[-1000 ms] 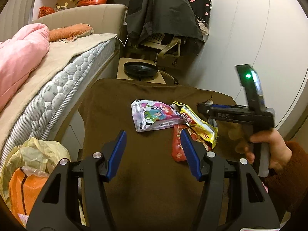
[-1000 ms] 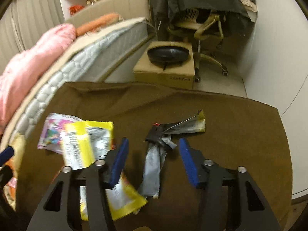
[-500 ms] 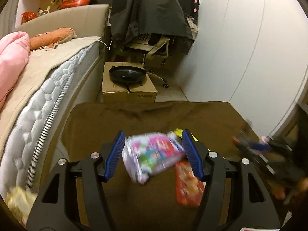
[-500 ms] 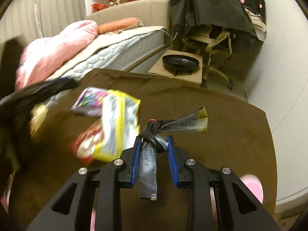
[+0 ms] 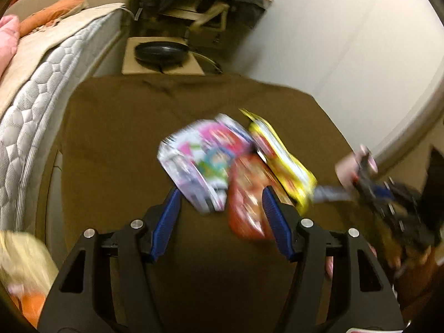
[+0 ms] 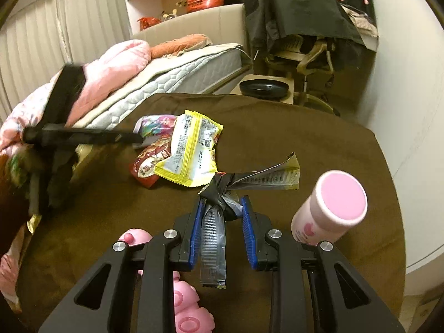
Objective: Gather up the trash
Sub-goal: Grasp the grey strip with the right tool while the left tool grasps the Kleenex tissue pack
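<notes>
Brown tablecloth [image 6: 277, 138] under right gripper [image 6: 222, 216] pinching a knotted silver wrapper [image 6: 219, 202]; left gripper [image 5: 222, 211] spread over snack packets [image 5: 199, 161].

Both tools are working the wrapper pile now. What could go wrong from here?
The right tool pinches the knotted silver wrapper near its knot; loose tails could snag the yellow wrapper. The pink-lidded bottle beside it could tip. The open left tool straddles two overlapping packets and may grab both.

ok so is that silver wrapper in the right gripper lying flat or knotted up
Knotted. The silver wrapper is twisted into a dark knot, one tail hanging between the right gripper's pads, the other sticking out to the side.
</notes>
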Tool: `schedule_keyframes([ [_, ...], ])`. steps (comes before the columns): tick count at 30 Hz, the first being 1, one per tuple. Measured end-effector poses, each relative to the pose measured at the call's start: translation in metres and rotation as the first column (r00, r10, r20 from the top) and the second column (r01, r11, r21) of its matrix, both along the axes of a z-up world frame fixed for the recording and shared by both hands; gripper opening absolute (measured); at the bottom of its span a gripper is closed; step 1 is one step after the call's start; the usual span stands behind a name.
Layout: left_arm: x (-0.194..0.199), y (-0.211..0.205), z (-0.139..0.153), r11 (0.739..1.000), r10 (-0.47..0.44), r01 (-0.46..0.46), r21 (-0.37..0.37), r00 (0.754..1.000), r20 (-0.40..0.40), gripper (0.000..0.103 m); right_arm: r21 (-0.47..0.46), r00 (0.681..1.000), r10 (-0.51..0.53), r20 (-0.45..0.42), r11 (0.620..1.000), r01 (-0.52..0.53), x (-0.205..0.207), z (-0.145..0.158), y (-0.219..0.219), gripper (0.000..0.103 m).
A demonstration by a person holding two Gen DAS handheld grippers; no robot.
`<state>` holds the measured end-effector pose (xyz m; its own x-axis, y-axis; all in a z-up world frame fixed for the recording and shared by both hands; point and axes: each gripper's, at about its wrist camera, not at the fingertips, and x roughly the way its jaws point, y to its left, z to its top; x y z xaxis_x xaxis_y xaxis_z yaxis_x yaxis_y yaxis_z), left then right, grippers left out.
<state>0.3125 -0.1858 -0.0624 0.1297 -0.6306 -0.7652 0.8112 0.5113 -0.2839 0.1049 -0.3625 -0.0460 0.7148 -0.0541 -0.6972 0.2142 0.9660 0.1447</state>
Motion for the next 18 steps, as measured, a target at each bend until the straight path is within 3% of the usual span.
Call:
schedule_keyframes([
  [2, -0.012, 0.003, 0.007, 1.000, -0.012, 0.012, -0.002, 0.999, 0.037, 0.058, 0.003, 1.000, -0.013, 0.015, 1.000, 0.013, -0.004, -0.001, -0.001, 0.026],
  [6, -0.020, -0.003, 0.034, 0.999, 0.024, -0.017, -0.034, 0.975, 0.221, 0.059, 0.002, 0.999, -0.022, 0.034, 1.000, 0.022, -0.011, -0.002, -0.001, 0.026],
  [9, -0.005, -0.027, 0.037, 1.000, 0.022, -0.017, -0.018, 0.965, 0.263, 0.064, 0.007, 0.999, -0.011, 0.031, 1.000, 0.010, -0.014, -0.003, -0.001, 0.026],
  [13, 0.026, -0.065, 0.014, 0.996, 0.009, -0.029, 0.084, 0.972, 0.235, 0.064, 0.031, 0.999, -0.001, 0.034, 1.000, 0.000, -0.023, -0.003, -0.004, 0.025],
  [18, 0.020, -0.072, -0.013, 0.983, -0.049, 0.017, 0.183, 0.984, 0.169, 0.064, 0.053, 0.999, 0.024, 0.038, 0.998, -0.026, -0.030, -0.006, -0.006, 0.026],
])
